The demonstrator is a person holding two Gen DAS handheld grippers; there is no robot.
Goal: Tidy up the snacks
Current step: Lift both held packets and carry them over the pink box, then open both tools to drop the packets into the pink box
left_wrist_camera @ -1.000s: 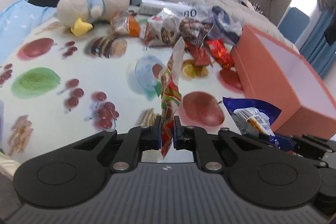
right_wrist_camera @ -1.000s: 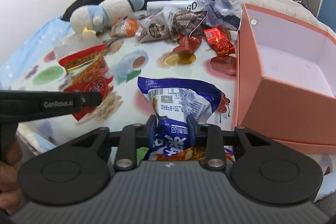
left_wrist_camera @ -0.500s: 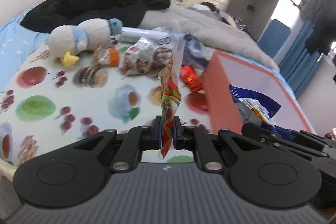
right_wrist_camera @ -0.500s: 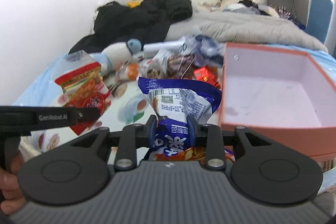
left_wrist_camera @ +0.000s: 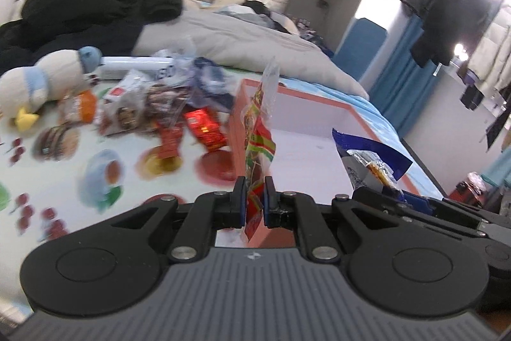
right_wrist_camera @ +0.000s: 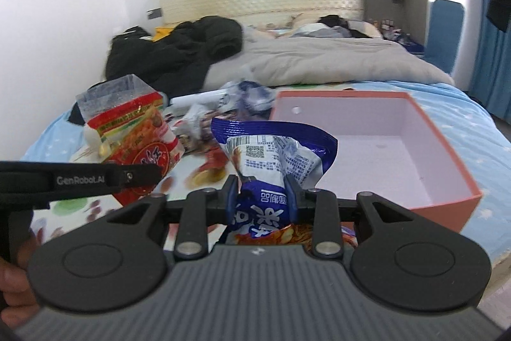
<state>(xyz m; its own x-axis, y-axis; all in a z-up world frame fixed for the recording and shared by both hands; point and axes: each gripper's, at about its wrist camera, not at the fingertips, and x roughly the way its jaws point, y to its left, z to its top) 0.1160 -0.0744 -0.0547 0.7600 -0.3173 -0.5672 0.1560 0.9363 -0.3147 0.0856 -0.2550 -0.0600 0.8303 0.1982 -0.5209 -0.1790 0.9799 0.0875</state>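
Right wrist view: one bed (right_wrist_camera: 335,66) fills the room, with one grey quilt (right_wrist_camera: 319,59) and one heap of black clothes (right_wrist_camera: 179,53) toward its headboard, and one fruit-printed cloth (left_wrist_camera: 95,168) spread over its near end. One open pink box (right_wrist_camera: 383,149) sits on the near right part of the bed, white inside with nothing seen in it. One stuffed duck (left_wrist_camera: 41,82) lies at the cloth's far left edge, and a loose pile of snack packets (left_wrist_camera: 166,104) sits at the cloth's far edge, just left of the box; the blur stops an exact count, though two red packets (left_wrist_camera: 204,130) show at its near side. Two bags are held up off the bed. The right gripper (right_wrist_camera: 262,197) pinches one blue bag (right_wrist_camera: 271,155) by its crumpled middle, in front of the box's near left corner. The left gripper (left_wrist_camera: 255,200) has its pads pressed nearly together on one thin red bag (left_wrist_camera: 258,143), seen edge-on in the left wrist view and standing up over the box's left wall. One hand (right_wrist_camera: 12,277) shows at the lower left edge.
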